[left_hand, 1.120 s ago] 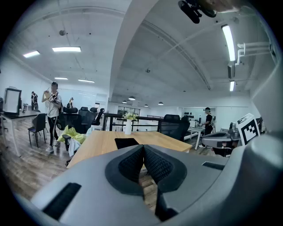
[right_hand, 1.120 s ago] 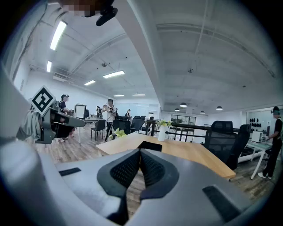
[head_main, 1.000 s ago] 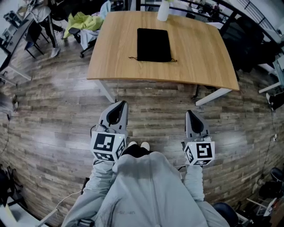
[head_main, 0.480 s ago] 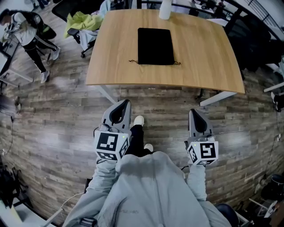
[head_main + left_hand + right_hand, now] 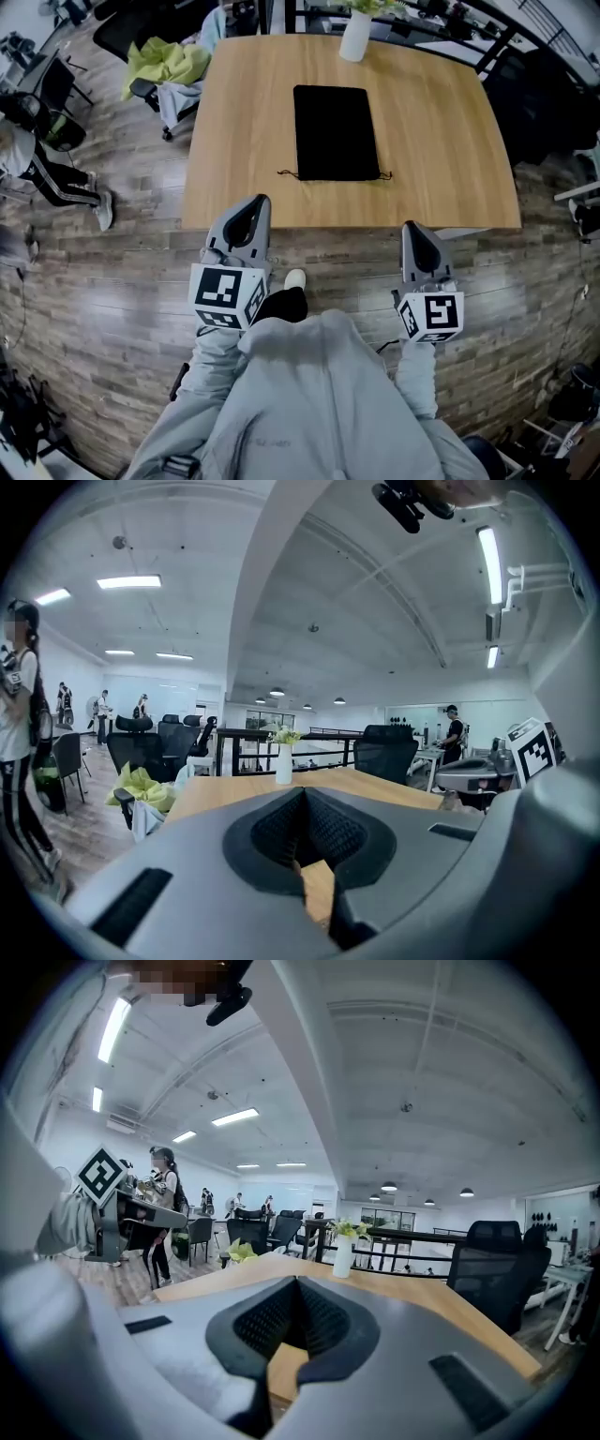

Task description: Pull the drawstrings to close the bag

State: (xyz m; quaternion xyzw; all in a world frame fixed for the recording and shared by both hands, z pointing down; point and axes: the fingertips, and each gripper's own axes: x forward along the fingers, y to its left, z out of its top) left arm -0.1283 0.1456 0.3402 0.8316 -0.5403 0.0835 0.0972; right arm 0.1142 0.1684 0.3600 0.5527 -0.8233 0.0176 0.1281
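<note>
A flat black drawstring bag (image 5: 336, 131) lies on the wooden table (image 5: 234, 187), its mouth toward me. One thin cord end (image 5: 286, 172) sticks out at the mouth's left and another (image 5: 384, 174) at its right. My left gripper (image 5: 254, 204) hovers at the table's near edge, left of the bag, jaws shut and empty. My right gripper (image 5: 413, 230) is at the near edge to the bag's right, also shut and empty. Both gripper views look low across the tabletop (image 5: 375, 785) (image 5: 422, 1293); the shut jaws of the left gripper (image 5: 302, 797) and the right gripper (image 5: 295, 1286) fill the foreground, and the bag is hidden behind them.
A white vase (image 5: 356, 36) (image 5: 284, 761) (image 5: 343, 1253) with flowers stands at the table's far edge. An office chair draped in yellow-green cloth (image 5: 169, 61) stands off the far left corner. A person (image 5: 47, 159) is on the wood floor to the left. Dark chairs stand to the right.
I have walked up to the table: both grippers moved forward from over the floor to its near edge, and the bag now lies much closer. The jaws stayed shut.
</note>
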